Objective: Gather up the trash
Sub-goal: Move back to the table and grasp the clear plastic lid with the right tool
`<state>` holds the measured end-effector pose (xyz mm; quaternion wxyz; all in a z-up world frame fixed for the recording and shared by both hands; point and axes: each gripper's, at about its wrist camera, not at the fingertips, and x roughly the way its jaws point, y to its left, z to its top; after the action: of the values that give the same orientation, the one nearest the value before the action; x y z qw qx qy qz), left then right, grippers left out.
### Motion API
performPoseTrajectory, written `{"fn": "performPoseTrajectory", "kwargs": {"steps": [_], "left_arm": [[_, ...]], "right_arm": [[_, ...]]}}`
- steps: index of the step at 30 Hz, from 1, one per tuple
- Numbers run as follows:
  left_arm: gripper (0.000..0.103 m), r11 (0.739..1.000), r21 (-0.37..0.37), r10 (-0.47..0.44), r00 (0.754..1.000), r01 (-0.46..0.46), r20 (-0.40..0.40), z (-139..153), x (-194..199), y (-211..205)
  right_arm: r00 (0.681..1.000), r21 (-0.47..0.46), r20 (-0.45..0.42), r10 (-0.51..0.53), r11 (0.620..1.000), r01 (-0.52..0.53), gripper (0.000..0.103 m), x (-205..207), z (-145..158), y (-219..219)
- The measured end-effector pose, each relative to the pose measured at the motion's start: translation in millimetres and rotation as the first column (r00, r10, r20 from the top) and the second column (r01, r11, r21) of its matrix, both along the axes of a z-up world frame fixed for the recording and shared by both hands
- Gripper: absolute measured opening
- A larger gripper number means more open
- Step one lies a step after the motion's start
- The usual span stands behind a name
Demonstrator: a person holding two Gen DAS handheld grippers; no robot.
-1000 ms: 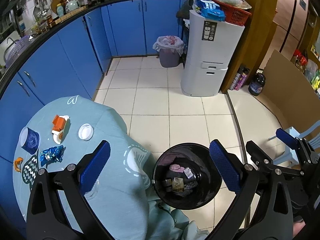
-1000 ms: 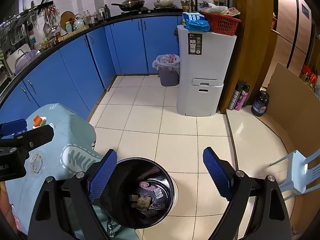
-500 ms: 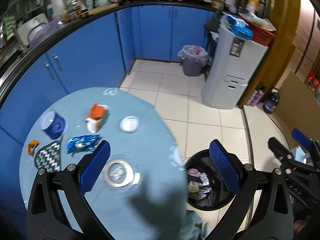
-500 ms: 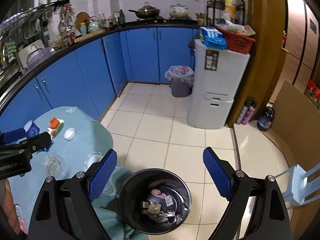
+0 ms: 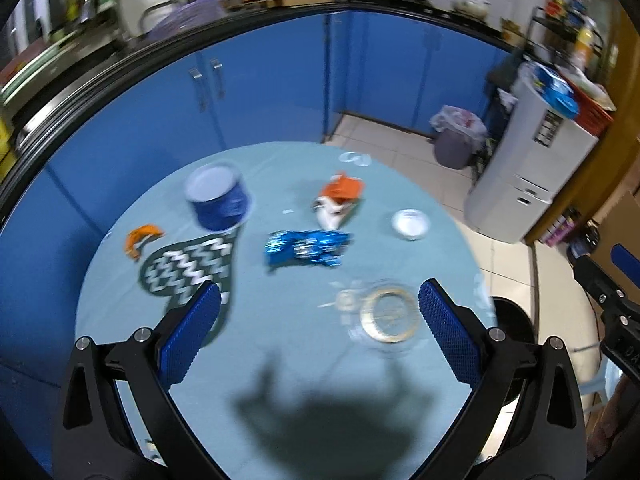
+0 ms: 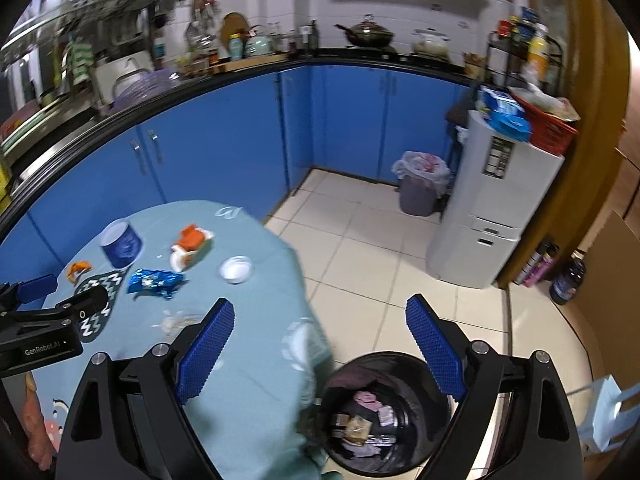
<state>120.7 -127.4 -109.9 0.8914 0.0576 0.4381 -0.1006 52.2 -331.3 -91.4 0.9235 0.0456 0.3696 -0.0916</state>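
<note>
Some trash already sits in your black bin (image 6: 386,412) beside the table (image 5: 280,360). On the table remain a blue wrapper (image 5: 306,246), orange carton (image 5: 340,198), and orange scrap (image 5: 140,238). Your left gripper (image 5: 318,330) and right gripper (image 6: 320,346) are spread, empty.

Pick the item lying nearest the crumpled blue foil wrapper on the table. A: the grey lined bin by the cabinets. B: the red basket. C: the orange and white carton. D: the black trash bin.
C: the orange and white carton lies just beyond the blue foil wrapper on the table, while the bins and the basket are off the table.
</note>
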Motion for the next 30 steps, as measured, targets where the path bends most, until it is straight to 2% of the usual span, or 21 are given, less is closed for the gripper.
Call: {"fn": "performPoseTrajectory", "kwargs": {"steps": [6,13,16,18,23,30], "left_arm": [[0.098,0.996,0.016,0.084,0.996,-0.084,-0.014,-12.0,10.8,56.3],[0.098,0.989,0.004,0.147,0.986,-0.148,-0.081,-37.4,28.9,102.5],[0.098,0.989,0.000,0.148,0.984,-0.149,-0.103,-46.1,36.7,109.1],[0.098,0.990,-0.005,0.141,0.983,-0.143,-0.114,-51.3,42.6,110.4],[0.098,0.992,0.001,0.126,0.982,-0.127,-0.144,-65.5,56.6,105.4],[0.098,0.993,-0.007,0.113,0.978,-0.116,-0.176,-79.1,67.1,101.1]], "right_arm": [[0.997,0.037,-0.042,0.067,0.997,-0.065,0.086,24.5,-14.9,34.0],[0.982,0.169,-0.149,0.113,0.982,-0.088,0.086,52.9,-54.6,53.1],[0.969,0.171,-0.205,0.139,0.980,-0.105,0.086,62.6,-73.8,62.7],[0.960,0.190,-0.232,0.156,0.975,-0.112,0.093,68.3,-83.6,66.9],[0.938,0.162,-0.299,0.175,0.978,-0.131,0.094,79.2,-105.8,75.6],[0.918,0.148,-0.340,0.205,0.975,-0.163,0.094,86.4,-121.2,85.9]]}}
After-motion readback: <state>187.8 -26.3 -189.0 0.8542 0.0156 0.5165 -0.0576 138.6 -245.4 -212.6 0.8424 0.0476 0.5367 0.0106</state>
